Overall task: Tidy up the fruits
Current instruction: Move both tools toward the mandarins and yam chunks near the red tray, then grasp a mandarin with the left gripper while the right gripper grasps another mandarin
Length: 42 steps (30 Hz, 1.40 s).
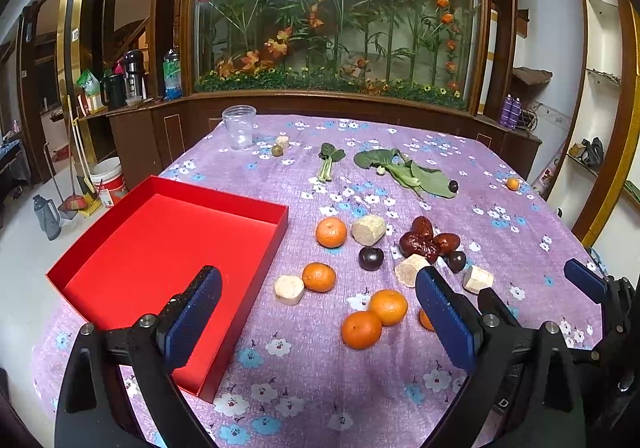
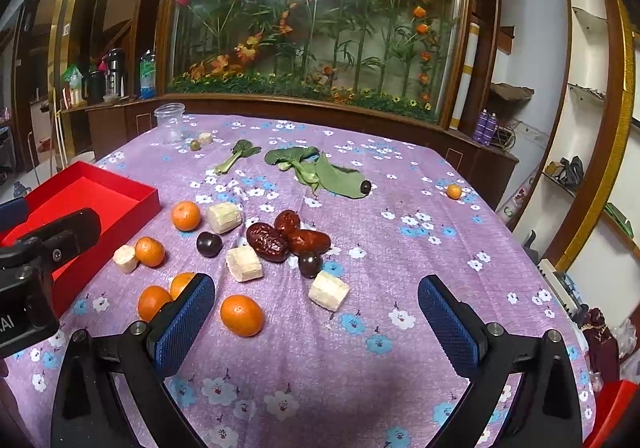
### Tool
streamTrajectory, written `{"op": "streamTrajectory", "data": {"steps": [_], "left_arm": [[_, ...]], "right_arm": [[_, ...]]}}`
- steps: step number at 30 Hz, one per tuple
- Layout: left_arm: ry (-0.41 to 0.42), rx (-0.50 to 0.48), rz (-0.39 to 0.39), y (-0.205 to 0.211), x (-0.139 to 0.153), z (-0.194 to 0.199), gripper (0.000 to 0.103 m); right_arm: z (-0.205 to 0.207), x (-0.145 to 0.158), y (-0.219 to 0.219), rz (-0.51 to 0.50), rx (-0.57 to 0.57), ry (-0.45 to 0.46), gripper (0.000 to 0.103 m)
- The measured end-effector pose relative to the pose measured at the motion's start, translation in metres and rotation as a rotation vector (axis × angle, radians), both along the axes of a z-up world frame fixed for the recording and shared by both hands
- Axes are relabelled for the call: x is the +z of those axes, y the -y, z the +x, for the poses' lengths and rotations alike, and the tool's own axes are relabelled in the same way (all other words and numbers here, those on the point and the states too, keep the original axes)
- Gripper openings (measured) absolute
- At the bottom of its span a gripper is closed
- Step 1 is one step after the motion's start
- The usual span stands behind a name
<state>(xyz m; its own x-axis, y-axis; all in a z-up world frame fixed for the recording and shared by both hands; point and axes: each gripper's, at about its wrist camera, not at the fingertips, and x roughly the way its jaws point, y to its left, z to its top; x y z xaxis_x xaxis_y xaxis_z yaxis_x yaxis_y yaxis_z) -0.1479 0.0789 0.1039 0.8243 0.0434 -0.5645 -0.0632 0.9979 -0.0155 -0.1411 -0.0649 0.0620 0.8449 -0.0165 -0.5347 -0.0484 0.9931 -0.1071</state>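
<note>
Several tangerines lie on the purple floral tablecloth (image 1: 320,376): one (image 1: 361,329) nearest my left gripper, another (image 2: 242,315) in front of my right gripper. Red dates (image 1: 424,240) (image 2: 280,236), dark plums (image 1: 371,258) (image 2: 209,244) and pale cut chunks (image 1: 289,289) (image 2: 329,290) lie among them. An empty red box (image 1: 160,248) (image 2: 100,192) sits at the left. My left gripper (image 1: 316,298) is open and empty above the box's right edge and the fruit. My right gripper (image 2: 316,306) is open and empty above the cloth, and also shows in the left wrist view (image 1: 584,280).
Green leafy vegetables (image 1: 404,170) (image 2: 320,168) lie farther back with a dark plum (image 1: 453,186) beside them. A clear plastic jar (image 1: 239,126) stands at the far left corner, near a small green fruit (image 1: 276,150). A small tangerine (image 1: 512,183) sits near the right edge.
</note>
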Motion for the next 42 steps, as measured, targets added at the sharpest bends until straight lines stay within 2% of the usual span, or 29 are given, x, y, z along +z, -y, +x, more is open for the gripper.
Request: {"op": "streamTrajectory", "data": {"steps": [14, 21, 23, 24, 26, 28, 29, 32, 35, 37, 40, 42], "left_arm": [[-0.089, 0.031, -0.049, -0.019, -0.025, 0.021, 0.097], [-0.125, 0.031, -0.081, -0.031, -0.035, 0.03, 0.097], [-0.128, 0.013, -0.097, -0.032, -0.037, 0.031, 0.094], [-0.132, -0.009, -0.109, -0.032, -0.038, 0.032, 0.084], [-0.157, -0.051, -0.127, -0.03, -0.041, 0.036, 0.072], [-0.179, -0.081, -0.143, -0.026, -0.045, 0.038, 0.065], [-0.187, -0.092, -0.151, -0.024, -0.047, 0.039, 0.062], [-0.204, -0.116, -0.172, -0.02, -0.051, 0.044, 0.062], [-0.218, -0.144, -0.185, -0.014, -0.055, 0.05, 0.062], [-0.231, -0.17, -0.188, -0.01, -0.058, 0.053, 0.062], [-0.231, -0.211, -0.185, -0.002, -0.061, 0.056, 0.062], [-0.221, -0.248, -0.18, 0.004, -0.059, 0.057, 0.062]], "right_arm": [[0.019, -0.023, 0.001, 0.02, 0.04, -0.09, 0.103], [0.032, -0.028, 0.003, 0.084, 0.104, -0.151, 0.102], [0.037, -0.029, 0.002, 0.104, 0.136, -0.175, 0.097], [0.04, -0.03, 0.001, 0.112, 0.147, -0.189, 0.095], [0.048, -0.033, -0.002, 0.125, 0.165, -0.223, 0.093], [0.054, -0.038, -0.004, 0.133, 0.181, -0.263, 0.083], [0.057, -0.041, -0.006, 0.137, 0.188, -0.284, 0.081], [0.064, -0.049, -0.008, 0.154, 0.206, -0.34, 0.074], [0.067, -0.053, -0.01, 0.2, 0.25, -0.371, 0.061], [0.067, -0.054, -0.011, 0.218, 0.278, -0.38, 0.047], [0.064, -0.055, -0.013, 0.221, 0.301, -0.392, 0.038], [0.062, -0.054, -0.012, 0.213, 0.304, -0.396, 0.037]]}}
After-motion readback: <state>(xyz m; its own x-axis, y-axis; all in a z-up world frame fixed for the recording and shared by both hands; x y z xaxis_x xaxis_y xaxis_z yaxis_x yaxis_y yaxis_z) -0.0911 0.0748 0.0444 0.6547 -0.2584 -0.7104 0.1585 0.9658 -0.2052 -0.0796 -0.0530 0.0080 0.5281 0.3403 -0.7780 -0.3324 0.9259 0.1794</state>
